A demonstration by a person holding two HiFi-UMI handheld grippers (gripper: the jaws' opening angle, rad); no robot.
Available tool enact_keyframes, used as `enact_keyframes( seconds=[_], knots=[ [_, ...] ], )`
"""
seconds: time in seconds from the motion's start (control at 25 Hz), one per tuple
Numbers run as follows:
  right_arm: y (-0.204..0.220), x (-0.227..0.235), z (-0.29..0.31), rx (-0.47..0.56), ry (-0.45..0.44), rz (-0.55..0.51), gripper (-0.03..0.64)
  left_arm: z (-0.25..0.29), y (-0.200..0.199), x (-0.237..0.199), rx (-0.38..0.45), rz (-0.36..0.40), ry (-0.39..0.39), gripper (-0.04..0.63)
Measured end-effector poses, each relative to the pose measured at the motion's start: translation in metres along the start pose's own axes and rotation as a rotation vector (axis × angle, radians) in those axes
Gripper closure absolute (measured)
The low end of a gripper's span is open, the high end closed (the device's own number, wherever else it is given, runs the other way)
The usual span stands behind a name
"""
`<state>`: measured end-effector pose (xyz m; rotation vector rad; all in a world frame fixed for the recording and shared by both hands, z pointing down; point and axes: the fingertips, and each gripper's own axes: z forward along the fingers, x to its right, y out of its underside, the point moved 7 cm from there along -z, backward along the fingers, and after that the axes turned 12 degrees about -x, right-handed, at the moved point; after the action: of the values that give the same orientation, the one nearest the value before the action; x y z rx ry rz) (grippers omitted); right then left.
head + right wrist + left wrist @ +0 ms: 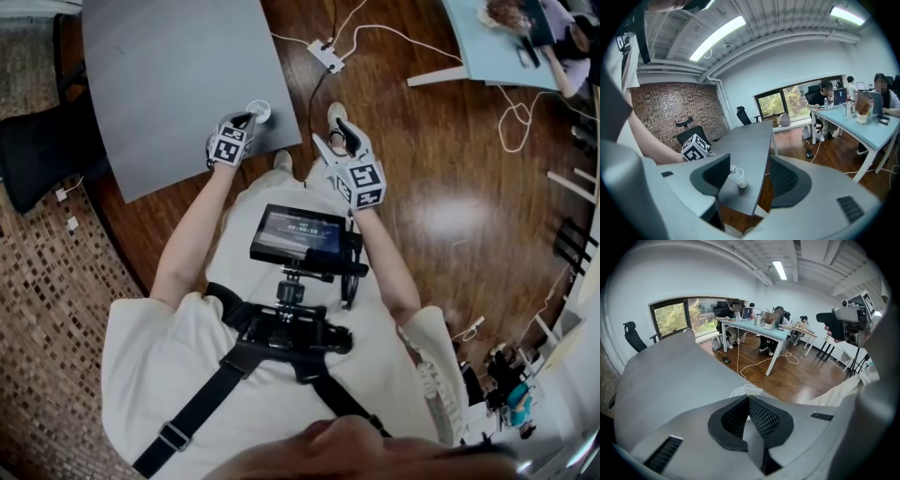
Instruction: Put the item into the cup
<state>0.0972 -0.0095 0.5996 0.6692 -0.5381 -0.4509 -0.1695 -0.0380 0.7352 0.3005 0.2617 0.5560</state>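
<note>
Left tool (248, 118) clenched, nothing visibly pinched, tips just beside cup (259, 112) near the worktop (169, 84) corner; a nudge could tip it off the edge; right tool (336, 142) gapes empty.

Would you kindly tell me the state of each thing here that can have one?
cup: upright near the corner of the table, contents unclear
left gripper: shut, tips by the cup
right gripper: open, empty
screen: lit
</note>
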Motion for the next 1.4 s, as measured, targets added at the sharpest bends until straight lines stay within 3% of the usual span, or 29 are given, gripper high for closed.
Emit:
enact_keyframes(
  seconds=[0.24, 0.44, 0.8, 1.0, 1.4],
  knots=[
    [0.000, 0.000, -0.004, -0.005, 0.007, 0.021, 0.336, 0.005, -0.004, -0.007, -0.047, 0.007, -0.016, 0.595],
    [-0.002, -0.001, -0.005, -0.009, 0.014, 0.030, 0.336, 0.010, -0.004, 0.000, -0.088, 0.012, 0.017, 0.595],
    [-0.001, -0.001, -0.003, -0.002, 0.017, 0.035, 0.336, 0.018, 0.007, -0.003, -0.129, 0.005, -0.026, 0.595],
    [0.002, -0.001, -0.001, -0.008, 0.012, 0.037, 0.336, 0.015, 0.008, -0.008, -0.132, -0.041, -0.046, 0.595],
    [0.004, -0.002, 0.003, -0.010, 0.006, 0.043, 0.336, 0.019, 0.009, -0.008, -0.140, -0.026, -0.061, 0.595]
  ],
)
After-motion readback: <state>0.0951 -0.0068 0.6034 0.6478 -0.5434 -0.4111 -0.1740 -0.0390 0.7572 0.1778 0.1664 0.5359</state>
